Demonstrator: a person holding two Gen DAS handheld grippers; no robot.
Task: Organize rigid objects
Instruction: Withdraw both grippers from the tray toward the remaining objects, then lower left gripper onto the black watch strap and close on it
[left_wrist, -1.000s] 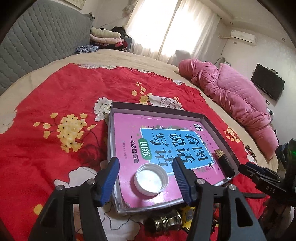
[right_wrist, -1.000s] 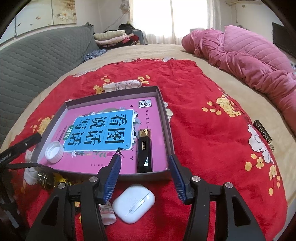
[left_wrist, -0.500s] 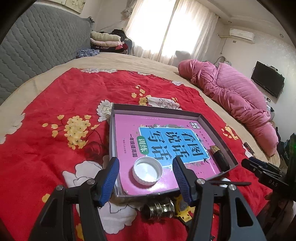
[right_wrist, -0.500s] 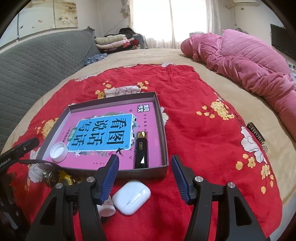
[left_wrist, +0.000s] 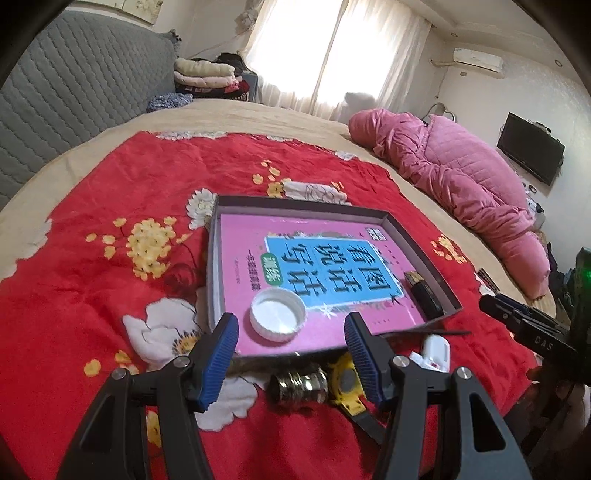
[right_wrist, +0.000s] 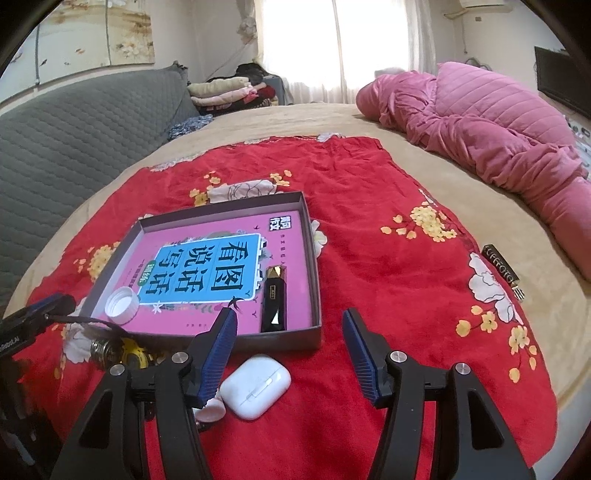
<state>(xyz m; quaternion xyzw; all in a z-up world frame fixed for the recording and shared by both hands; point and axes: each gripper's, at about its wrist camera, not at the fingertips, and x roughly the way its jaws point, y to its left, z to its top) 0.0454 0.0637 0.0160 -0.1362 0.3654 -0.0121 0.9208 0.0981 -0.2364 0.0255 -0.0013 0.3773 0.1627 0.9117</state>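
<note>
A shallow grey box lies on the red flowered blanket with a pink book in it. On the book rest a white cap and a black gold-tipped stick. My left gripper hovers open over the box's near edge, nothing between its fingers. In front of the box lie a metal bulb base, a yellow tape measure, a small white bottle and a white earbud case. My right gripper is open above that case, holding nothing.
A pink quilt is heaped at the bed's right side. A black labelled bar lies off the blanket's right edge. A grey padded headboard stands at the left, with folded clothes at the back.
Both grippers have drawn back and a little up from the box, so the loose items in front of it show more. The right jaws stand slightly wider.
</note>
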